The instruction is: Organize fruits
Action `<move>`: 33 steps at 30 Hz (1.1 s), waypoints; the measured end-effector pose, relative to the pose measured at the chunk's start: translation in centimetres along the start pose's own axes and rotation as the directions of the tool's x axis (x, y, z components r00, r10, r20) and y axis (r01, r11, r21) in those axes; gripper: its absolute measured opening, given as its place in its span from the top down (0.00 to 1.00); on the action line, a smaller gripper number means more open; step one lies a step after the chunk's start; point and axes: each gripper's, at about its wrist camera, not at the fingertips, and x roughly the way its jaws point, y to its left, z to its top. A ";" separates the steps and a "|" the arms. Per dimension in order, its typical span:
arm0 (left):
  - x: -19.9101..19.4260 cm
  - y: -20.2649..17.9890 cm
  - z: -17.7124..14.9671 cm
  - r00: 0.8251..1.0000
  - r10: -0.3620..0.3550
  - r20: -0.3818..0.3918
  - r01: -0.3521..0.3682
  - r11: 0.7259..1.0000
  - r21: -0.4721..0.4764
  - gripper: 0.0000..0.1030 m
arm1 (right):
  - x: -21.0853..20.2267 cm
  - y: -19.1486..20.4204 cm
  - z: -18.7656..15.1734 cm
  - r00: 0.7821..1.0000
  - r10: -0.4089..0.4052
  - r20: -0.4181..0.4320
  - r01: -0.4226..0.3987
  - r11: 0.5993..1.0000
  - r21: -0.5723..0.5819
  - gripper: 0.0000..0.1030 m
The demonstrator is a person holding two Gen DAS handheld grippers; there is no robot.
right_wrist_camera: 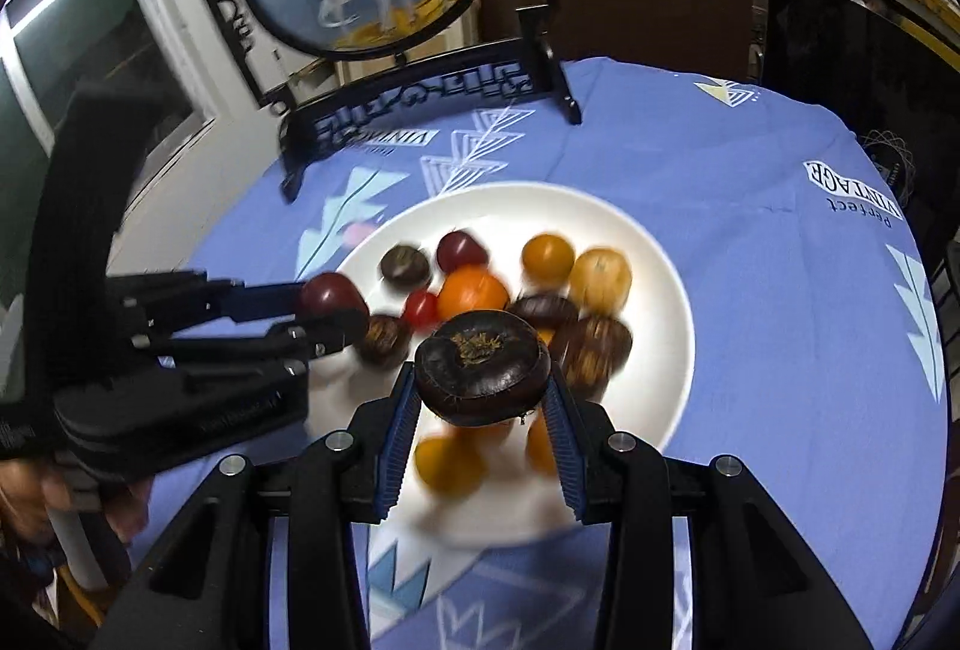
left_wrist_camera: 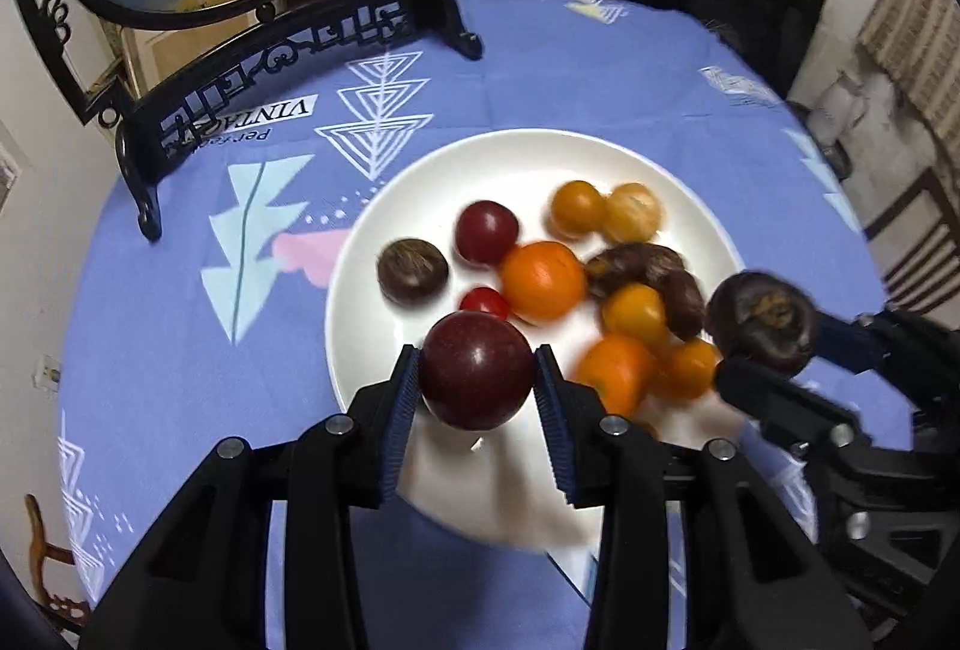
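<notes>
left wrist: tongs around plum

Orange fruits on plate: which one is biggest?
The deep-orange round one mid-plate, touching the tiny red tomato; the other orange and yellow fruits look smaller.

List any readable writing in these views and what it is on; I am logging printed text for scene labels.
"VINTAGE" on the blue tablecloth, in a white box, upside down to the camera.
"Perfect" under it, same cloth.
"VINTAGE" repeats near the black screen stand; the word beneath is partly hidden and blurred.
No text on the white plate, the fruits or either gripper.
</notes>
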 end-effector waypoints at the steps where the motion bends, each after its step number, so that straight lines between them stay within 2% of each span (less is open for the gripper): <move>1: 0.7 0.0 0.3 1.000 0.025 -0.011 -0.025 1.000 0.004 0.63 | 0.7 -0.2 0.5 1.000 -0.003 -0.005 0.003 1.000 0.005 0.60; 5: 2.4 -0.1 0.4 0.998 0.036 -0.044 -0.036 0.999 0.007 0.63 | 2.8 -1.1 1.5 1.000 0.002 -0.021 -0.001 0.999 0.034 0.60; 7: 2.8 -0.2 0.2 0.998 0.036 -0.043 -0.035 0.999 0.011 0.61 | 3.3 -1.5 1.8 1.000 0.011 -0.026 -0.010 0.998 0.057 0.55; 8: 2.7 -0.3 0.2 0.998 0.049 -0.029 -0.049 0.999 0.016 0.47 | 3.2 -1.6 1.8 1.000 0.009 -0.015 -0.008 0.998 0.064 0.40; 9: 2.4 -0.2 0.1 0.997 0.071 -0.007 -0.071 0.997 0.017 0.28 | 2.9 -1.8 1.8 1.000 -0.001 0.003 0.000 0.997 0.077 0.30; 11: 1.7 0.2 0.3 0.994 0.103 0.041 -0.103 0.995 0.005 0.16 | 2.0 -2.2 1.7 1.000 0.000 0.029 -0.003 0.996 0.089 0.30; 14: 1.0 0.7 0.5 0.995 0.089 0.053 -0.089 0.996 -0.008 0.15 | 0.8 -2.5 1.4 0.999 -0.001 0.043 -0.002 0.996 0.086 0.30; 17: -0.2 0.7 0.2 0.988 0.121 0.097 -0.120 0.993 -0.017 0.09 | -0.9 -2.9 0.2 0.998 -0.006 0.066 -0.001 0.994 0.107 0.29; 29: -4.6 -1.3 -1.4 0.976 0.123 0.179 -0.125 0.992 -0.002 0.09 | -4.9 -1.5 -3.5 0.992 -0.046 0.114 0.035 0.995 0.094 0.28; 33: -6.3 -1.6 -2.3 0.959 0.158 0.236 -0.154 0.987 -0.034 0.09 | -5.7 -0.6 -3.9 0.989 -0.084 0.121 0.075 0.994 0.080 0.28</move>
